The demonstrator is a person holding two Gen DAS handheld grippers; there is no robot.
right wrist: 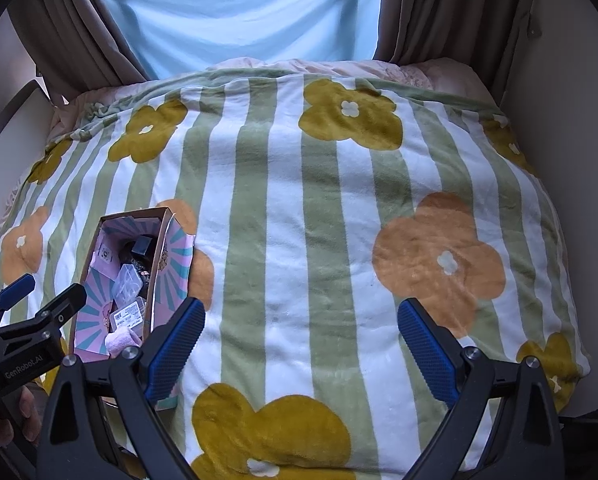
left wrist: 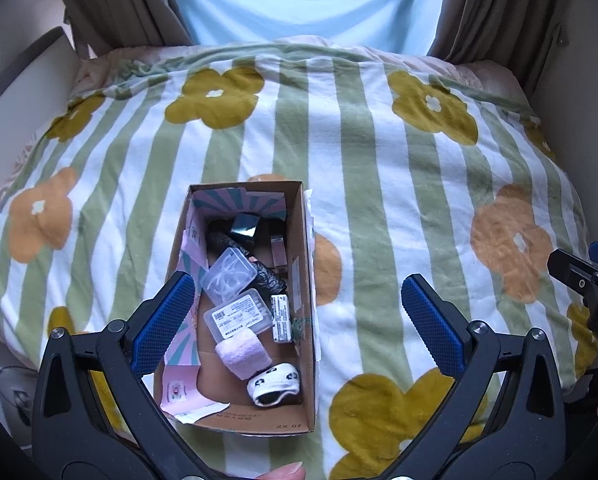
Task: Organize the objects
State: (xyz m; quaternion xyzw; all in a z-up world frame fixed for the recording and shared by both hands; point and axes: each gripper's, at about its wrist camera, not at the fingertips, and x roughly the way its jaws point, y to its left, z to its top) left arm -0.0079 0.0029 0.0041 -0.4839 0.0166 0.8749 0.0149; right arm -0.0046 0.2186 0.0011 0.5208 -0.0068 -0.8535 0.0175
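Note:
A cardboard box [left wrist: 305,280] lies on the flowered blanket and holds several small items: clear plastic cases [left wrist: 229,270], a labelled case [left wrist: 239,316], a pink roll [left wrist: 243,354], a white rolled sock [left wrist: 275,380] and black objects [left wrist: 245,228]. My left gripper [left wrist: 299,316] is open and empty, hovering over the box's near end. My right gripper [right wrist: 301,340] is open and empty over bare blanket, right of the box [right wrist: 161,248]. The left gripper also shows in the right wrist view [right wrist: 39,296].
The striped blanket with flowers [left wrist: 379,160] covers the bed. Brown curtains [right wrist: 439,8] and a pale blue sheet [right wrist: 239,12] hang behind. A white panel [left wrist: 15,112] stands at the left edge. The right gripper's tip [left wrist: 579,268] shows at the far right.

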